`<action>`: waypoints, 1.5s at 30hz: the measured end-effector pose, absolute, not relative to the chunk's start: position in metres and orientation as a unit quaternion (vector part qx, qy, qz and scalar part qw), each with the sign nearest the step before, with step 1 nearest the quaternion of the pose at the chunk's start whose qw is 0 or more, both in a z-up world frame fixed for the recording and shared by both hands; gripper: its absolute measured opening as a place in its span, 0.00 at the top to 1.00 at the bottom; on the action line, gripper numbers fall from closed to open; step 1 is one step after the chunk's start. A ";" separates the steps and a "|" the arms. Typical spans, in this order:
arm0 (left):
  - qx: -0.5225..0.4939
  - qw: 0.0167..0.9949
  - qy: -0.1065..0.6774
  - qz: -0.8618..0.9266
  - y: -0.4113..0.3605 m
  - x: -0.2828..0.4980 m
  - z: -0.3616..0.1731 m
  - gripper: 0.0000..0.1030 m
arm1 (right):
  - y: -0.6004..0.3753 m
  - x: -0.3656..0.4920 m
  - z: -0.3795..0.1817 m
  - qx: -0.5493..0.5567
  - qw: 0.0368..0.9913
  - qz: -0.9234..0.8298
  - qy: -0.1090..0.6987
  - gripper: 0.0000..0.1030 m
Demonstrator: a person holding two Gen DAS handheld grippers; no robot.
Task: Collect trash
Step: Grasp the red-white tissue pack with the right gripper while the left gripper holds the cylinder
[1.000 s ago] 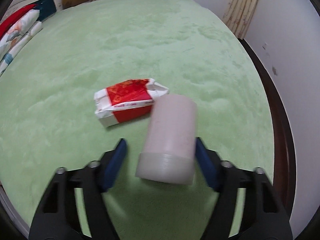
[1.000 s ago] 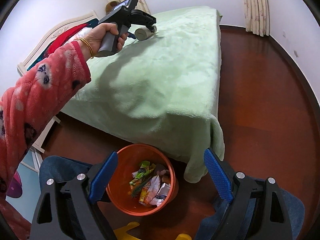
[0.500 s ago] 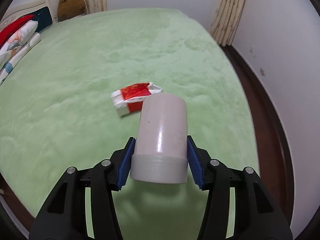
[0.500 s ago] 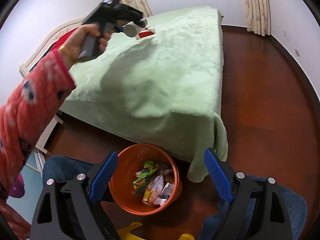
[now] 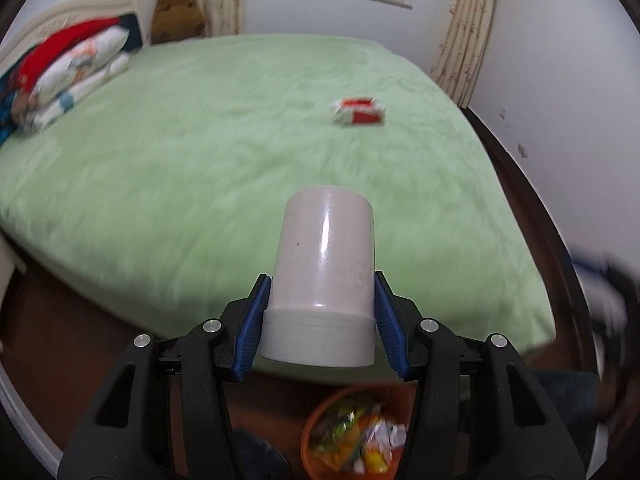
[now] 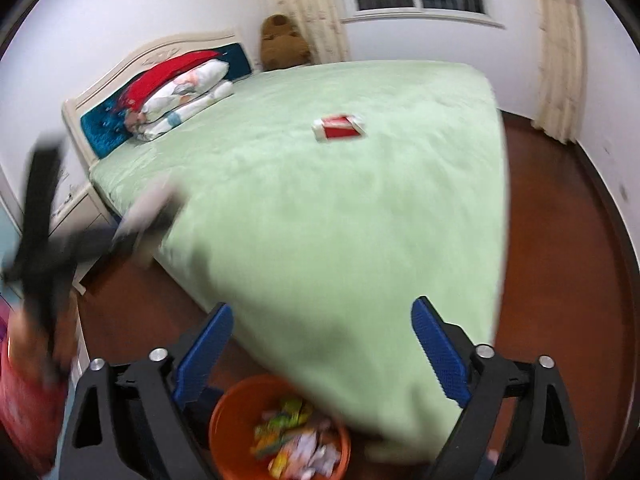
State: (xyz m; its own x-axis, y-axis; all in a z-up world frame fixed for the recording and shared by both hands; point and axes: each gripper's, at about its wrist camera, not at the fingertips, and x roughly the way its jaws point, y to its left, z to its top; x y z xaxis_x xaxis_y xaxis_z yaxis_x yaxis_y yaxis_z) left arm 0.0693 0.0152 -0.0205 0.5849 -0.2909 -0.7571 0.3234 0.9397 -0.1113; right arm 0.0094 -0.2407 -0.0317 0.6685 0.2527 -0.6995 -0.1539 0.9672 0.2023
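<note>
Since it left the bed [image 5: 240, 152]: jar [image 5: 324, 276] in left tool [image 5: 322, 334], now above bin [image 5: 310, 436].

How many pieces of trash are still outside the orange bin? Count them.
2. A pale cylindrical plastic jar sits clamped in the left gripper above the floor; a red-and-white packet lies on the green bed. More may be hidden.

Pale pink cylindrical container [image 5: 326, 268] with whitish lid: held off the bed. Red-and-white packet [image 5: 359, 112]: flat on the bed, toward its far right edge. Orange bin [image 6: 240, 420]: on the floor at the bed's near corner, holding wrappers.
</note>
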 end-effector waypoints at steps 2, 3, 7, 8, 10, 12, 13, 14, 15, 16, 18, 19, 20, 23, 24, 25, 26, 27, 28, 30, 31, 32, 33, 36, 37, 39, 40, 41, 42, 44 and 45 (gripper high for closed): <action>0.008 0.887 0.430 -0.168 0.028 0.062 -0.030 0.52 | -0.234 0.060 -0.026 0.051 0.913 0.102 0.391 0.13; 0.004 0.886 0.432 -0.167 0.032 0.059 -0.033 0.52 | -0.229 0.091 -0.024 0.039 0.913 0.104 0.393 0.13; -0.003 0.887 0.434 -0.155 0.046 0.062 -0.041 0.52 | -0.220 0.181 -0.023 0.015 0.908 0.111 0.403 0.08; -0.007 0.888 0.433 -0.152 0.050 0.065 -0.042 0.52 | -0.221 0.201 -0.024 0.021 0.905 0.118 0.408 0.07; -0.015 0.889 0.433 -0.148 0.058 0.073 -0.042 0.52 | -0.221 0.241 -0.026 0.026 0.898 0.133 0.420 0.06; -0.021 0.890 0.432 -0.143 0.065 0.077 -0.043 0.52 | -0.218 0.272 -0.029 0.003 0.893 0.134 0.430 0.06; -0.025 0.890 0.432 -0.142 0.069 0.080 -0.044 0.52 | -0.216 0.289 -0.031 -0.014 0.890 0.138 0.435 0.06; -0.031 0.890 0.433 -0.140 0.073 0.085 -0.045 0.52 | -0.214 0.300 -0.033 -0.026 0.887 0.141 0.438 0.06; -0.034 0.889 0.435 -0.139 0.075 0.089 -0.047 0.52 | -0.212 0.314 -0.035 -0.041 0.884 0.149 0.442 0.06; -0.040 0.888 0.437 -0.138 0.077 0.094 -0.049 0.52 | -0.211 0.323 -0.038 -0.054 0.880 0.155 0.445 0.06; -0.045 0.887 0.438 -0.136 0.080 0.098 -0.051 0.52 | -0.206 0.338 -0.044 -0.094 0.872 0.162 0.453 0.06; -0.047 0.887 0.439 -0.135 0.081 0.101 -0.053 0.52 | -0.202 0.348 -0.050 -0.123 0.863 0.165 0.462 0.06; -0.051 0.886 0.440 -0.134 0.082 0.105 -0.055 0.52 | -0.200 0.354 -0.054 -0.140 0.858 0.164 0.467 0.06; -0.059 0.884 0.444 -0.135 0.083 0.114 -0.059 0.52 | -0.199 0.368 -0.067 -0.146 0.845 0.178 0.482 0.06; -0.061 0.883 0.446 -0.135 0.083 0.117 -0.060 0.52 | -0.198 0.368 -0.069 -0.148 0.845 0.178 0.482 0.07; -0.063 0.881 0.448 -0.136 0.083 0.120 -0.062 0.52 | -0.197 0.370 -0.074 -0.153 0.843 0.181 0.483 0.15; -0.064 0.881 0.449 -0.136 0.083 0.121 -0.062 0.52 | -0.195 0.370 -0.080 -0.158 0.839 0.182 0.487 0.21; -0.064 0.881 0.449 -0.136 0.082 0.123 -0.062 0.52 | -0.194 0.371 -0.083 -0.158 0.837 0.182 0.492 0.21; -0.063 0.882 0.448 -0.135 0.082 0.124 -0.062 0.52 | -0.195 0.371 -0.086 -0.156 0.838 0.180 0.492 0.22; -0.062 0.883 0.444 -0.136 0.082 0.123 -0.060 0.52 | -0.194 0.367 -0.084 -0.159 0.844 0.178 0.481 0.22; -0.062 0.884 0.444 -0.135 0.082 0.124 -0.059 0.52 | -0.195 0.364 -0.082 -0.154 0.846 0.178 0.478 0.22; -0.063 0.884 0.444 -0.135 0.082 0.124 -0.058 0.52 | -0.196 0.360 -0.079 -0.151 0.848 0.181 0.475 0.23; -0.064 0.883 0.444 -0.136 0.082 0.124 -0.058 0.52 | -0.197 0.356 -0.076 -0.154 0.851 0.178 0.470 0.23; -0.062 0.885 0.440 -0.136 0.080 0.120 -0.053 0.52 | -0.198 0.343 -0.065 -0.144 0.858 0.184 0.458 0.23; -0.061 0.886 0.439 -0.136 0.079 0.117 -0.051 0.52 | -0.199 0.334 -0.057 -0.137 0.861 0.188 0.452 0.23; -0.059 0.888 0.435 -0.139 0.076 0.111 -0.044 0.52 | -0.200 0.315 -0.045 -0.133 0.865 0.196 0.443 0.23; -0.056 0.889 0.431 -0.141 0.074 0.106 -0.040 0.52 | -0.200 0.302 -0.037 -0.136 0.868 0.198 0.435 0.23; -0.055 0.891 0.428 -0.143 0.073 0.101 -0.037 0.52 | -0.199 0.287 -0.029 -0.135 0.870 0.204 0.429 0.23; -0.053 0.892 0.425 -0.146 0.071 0.097 -0.034 0.52 | -0.198 0.270 -0.021 -0.135 0.872 0.208 0.421 0.23; -0.047 0.893 0.421 -0.153 0.067 0.086 -0.027 0.52 | -0.195 0.240 -0.011 -0.140 0.875 0.209 0.413 0.22; -0.046 0.893 0.420 -0.156 0.065 0.081 -0.026 0.52 | -0.193 0.224 -0.007 -0.141 0.877 0.210 0.409 0.22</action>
State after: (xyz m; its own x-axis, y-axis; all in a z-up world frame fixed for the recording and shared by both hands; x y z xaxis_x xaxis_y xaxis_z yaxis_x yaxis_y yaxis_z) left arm 0.0808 0.0649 -0.0257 0.5991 -0.3166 -0.7355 0.2400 0.9473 -0.2122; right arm 0.2237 -0.1931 -0.0068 0.5770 0.2522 -0.7769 -0.4830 0.8724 -0.0755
